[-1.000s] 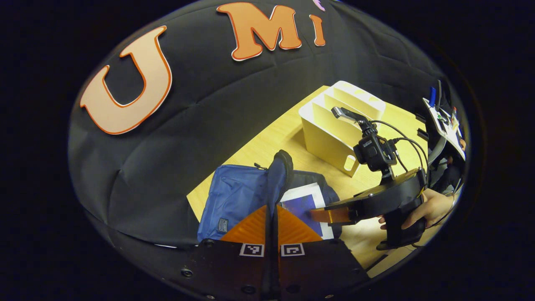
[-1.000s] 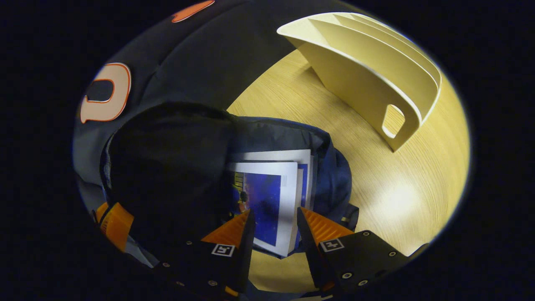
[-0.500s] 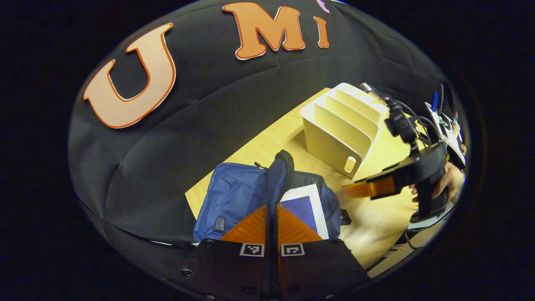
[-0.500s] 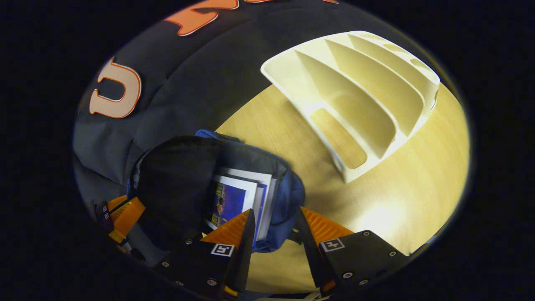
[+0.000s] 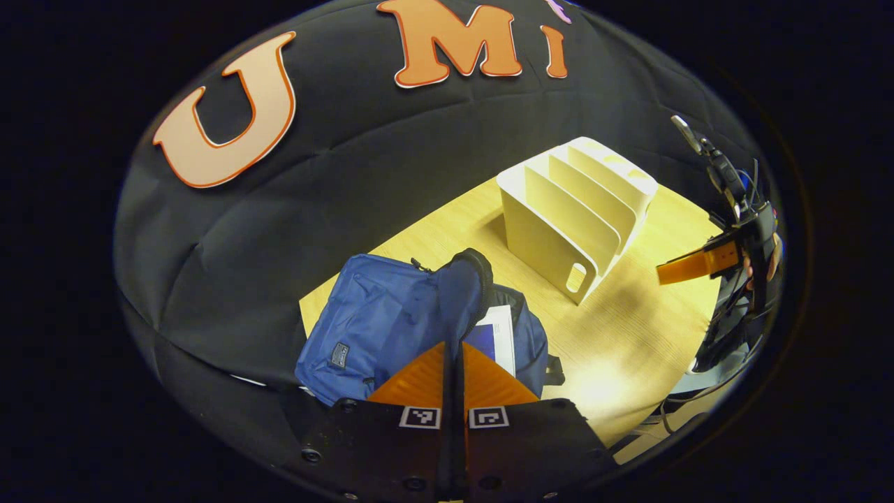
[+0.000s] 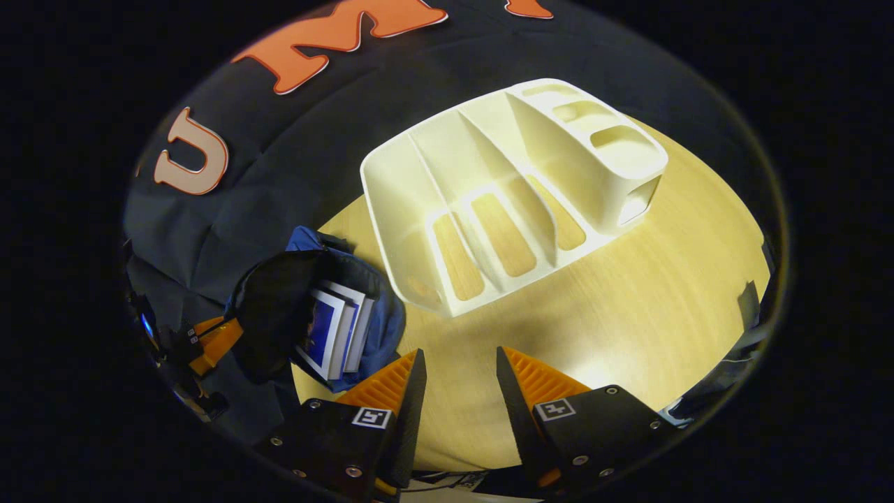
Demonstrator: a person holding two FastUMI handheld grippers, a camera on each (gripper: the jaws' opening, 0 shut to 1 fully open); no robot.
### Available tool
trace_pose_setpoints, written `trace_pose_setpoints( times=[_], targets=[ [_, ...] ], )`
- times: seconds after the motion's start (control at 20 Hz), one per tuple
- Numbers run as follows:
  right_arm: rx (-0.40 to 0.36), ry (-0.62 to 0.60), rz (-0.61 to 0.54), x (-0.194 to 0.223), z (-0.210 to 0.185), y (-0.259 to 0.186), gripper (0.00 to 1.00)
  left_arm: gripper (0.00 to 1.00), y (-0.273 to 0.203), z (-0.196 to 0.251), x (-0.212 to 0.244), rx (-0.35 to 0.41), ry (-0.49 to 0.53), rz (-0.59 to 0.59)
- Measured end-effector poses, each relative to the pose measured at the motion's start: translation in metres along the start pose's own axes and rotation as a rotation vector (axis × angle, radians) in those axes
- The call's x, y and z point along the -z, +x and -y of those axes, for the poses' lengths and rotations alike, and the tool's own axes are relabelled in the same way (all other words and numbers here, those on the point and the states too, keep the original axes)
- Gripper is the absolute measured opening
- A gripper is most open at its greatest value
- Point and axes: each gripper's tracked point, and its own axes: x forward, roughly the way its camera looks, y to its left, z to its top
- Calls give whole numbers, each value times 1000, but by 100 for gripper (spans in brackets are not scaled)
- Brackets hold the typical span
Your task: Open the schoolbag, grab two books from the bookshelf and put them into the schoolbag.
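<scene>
The desk (image 6: 628, 307) fills the lower right of the right gripper view. The bookshelf (image 6: 503, 188) stands mid-frame, its slots bare. The blue schoolbag (image 5: 377, 328) lies lower left with two books (image 6: 334, 334) inside. The left tool (image 5: 452, 374) is clenched on the bag's flap, holding it up. The right tool (image 6: 454, 381) is released, holding nothing. I think the flap should be let down gently so the books stay in.
</scene>
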Motion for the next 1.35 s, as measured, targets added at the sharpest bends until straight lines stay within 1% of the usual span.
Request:
trace_pose_setpoints(
  times=[0.1, 0.15, 0.2, 0.25, 0.3, 0.35, 0.5, 0.65, 0.7, 0.75, 0.8, 0.85, 1.05, 1.1, 1.15, 1.25, 1.35],
  targets=[
    [-4, -12, -13, -6, 18, -7, 59, 2, 3, 13, 7, -18, -43, -26],
    [-5, -23, -18, -9, 26, -11, 59, 5, 4, 19, 9, -21, -67, -33],
    [-7, -33, -24, -11, 33, -13, 60, 6, 6, 27, 12, -18, -98, -40],
    [-9, -40, -29, -14, 41, -15, 60, 11, 6, 38, 12, 4, -129, -40],
    [-13, -47, -29, -18, 47, -17, 76, 27, 7, 46, 11, 11, -153, -40],
    [-16, -52, -31, -21, 53, -19, 60, 45, 6, 48, 12, -8, -168, -38],
    [-38, -74, -43, -27, 63, -24, 59, 100, 10, 51, 13, -80, -196, -41],
    [-52, -107, -54, -31, 72, -29, 60, 99, 0, 64, 10, -112, -231, -37],
    [-61, -114, -53, -35, 72, -32, 43, 99, -4, 69, 6, -125, -235, -31],
    [-70, -121, -44, -41, 72, -35, 60, 99, -9, 73, 1, -142, -237, -16],
    [-81, -132, -30, -48, 72, -41, 43, 99, -12, 77, -7, -159, -240, 3],
    [-90, -147, -11, -57, 70, -47, 59, 99, -15, 82, -15, -169, -250, 25],
    [-112, -244, 118, -105, 61, -84, 60, 99, -40, 101, -62, -206, -316, 154],
    [-116, -267, 157, -117, 58, -94, 43, 98, -45, 107, -72, -205, -336, 184],
    [-118, -287, 197, -129, 54, -105, 60, 98, -53, 109, -87, -212, -358, 223],
    [-122, -322, 286, -152, 49, -126, 60, 98, -69, 108, -112, -239, -383, 311],
    [-119, -352, 380, -171, 45, -150, 60, 98, -90, 106, -140, -262, -375, 396]
  ],
)
